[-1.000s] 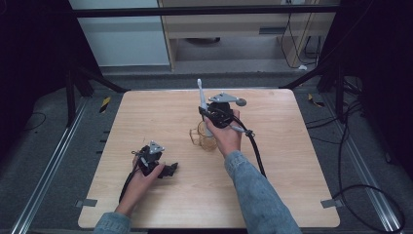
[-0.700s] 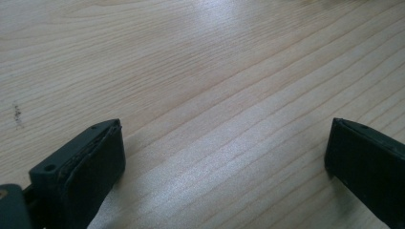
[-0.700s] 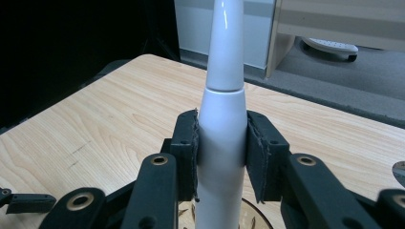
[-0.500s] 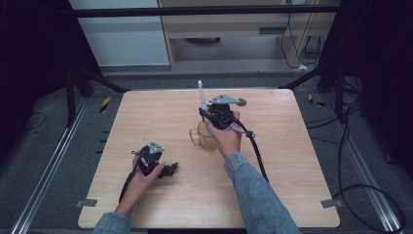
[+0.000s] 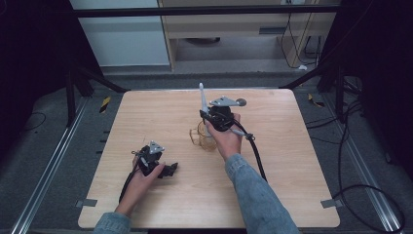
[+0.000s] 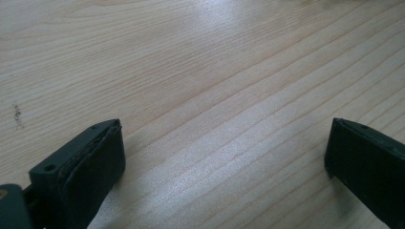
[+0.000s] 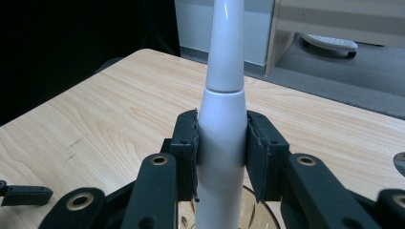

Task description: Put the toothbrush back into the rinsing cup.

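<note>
High view: right gripper (image 5: 208, 113), raised mid-table, pinches an upright white tapered handle (image 7: 222, 119) above an amber glass cup (image 5: 204, 137); left gripper (image 5: 168, 169) rests low on the wooden table (image 5: 292, 161), jaws spread wide

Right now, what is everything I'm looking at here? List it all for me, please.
Table: one, light wood, centre.
White tapered object: one, possibly an electric toothbrush, upright, clamped in the right tongs over the cup.
Glass cup: one, clear amber, mid-table beside the right hand.
Cabinet: one, beige, behind the table.
Left tongs: black, open, resting low on the table.
Right tongs: black, shut on the white object.
Denim sleeve: blue, right arm.
</note>
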### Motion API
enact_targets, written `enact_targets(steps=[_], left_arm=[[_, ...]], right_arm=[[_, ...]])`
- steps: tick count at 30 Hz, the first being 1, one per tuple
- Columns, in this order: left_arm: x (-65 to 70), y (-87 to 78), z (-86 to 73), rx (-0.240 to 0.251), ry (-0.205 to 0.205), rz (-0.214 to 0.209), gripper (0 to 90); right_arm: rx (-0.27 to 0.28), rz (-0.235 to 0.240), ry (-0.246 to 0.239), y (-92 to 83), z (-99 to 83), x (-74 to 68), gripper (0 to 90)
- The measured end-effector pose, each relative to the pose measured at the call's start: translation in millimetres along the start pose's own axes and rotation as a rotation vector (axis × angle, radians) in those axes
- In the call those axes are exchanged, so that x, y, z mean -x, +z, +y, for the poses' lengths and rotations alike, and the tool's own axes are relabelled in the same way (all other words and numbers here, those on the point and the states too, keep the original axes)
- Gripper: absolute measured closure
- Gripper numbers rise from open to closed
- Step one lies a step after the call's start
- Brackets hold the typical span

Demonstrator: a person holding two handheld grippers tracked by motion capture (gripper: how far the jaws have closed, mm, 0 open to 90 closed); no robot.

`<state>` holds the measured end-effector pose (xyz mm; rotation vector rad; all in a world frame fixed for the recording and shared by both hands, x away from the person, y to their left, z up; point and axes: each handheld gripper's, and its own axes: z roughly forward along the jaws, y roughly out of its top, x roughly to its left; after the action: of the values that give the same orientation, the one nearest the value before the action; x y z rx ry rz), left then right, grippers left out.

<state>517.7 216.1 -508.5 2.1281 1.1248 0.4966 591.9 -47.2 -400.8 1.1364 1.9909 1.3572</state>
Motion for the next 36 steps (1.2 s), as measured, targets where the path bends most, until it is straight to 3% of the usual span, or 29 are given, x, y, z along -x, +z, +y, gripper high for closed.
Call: enact_targets(steps=[36], left_arm=[[0.1,0.0,0.0,0.001,-0.001,0.0,0.0]], right_arm=[[-0.02,-0.012,0.001,1.6,-16.0,-0.7,67.0]])
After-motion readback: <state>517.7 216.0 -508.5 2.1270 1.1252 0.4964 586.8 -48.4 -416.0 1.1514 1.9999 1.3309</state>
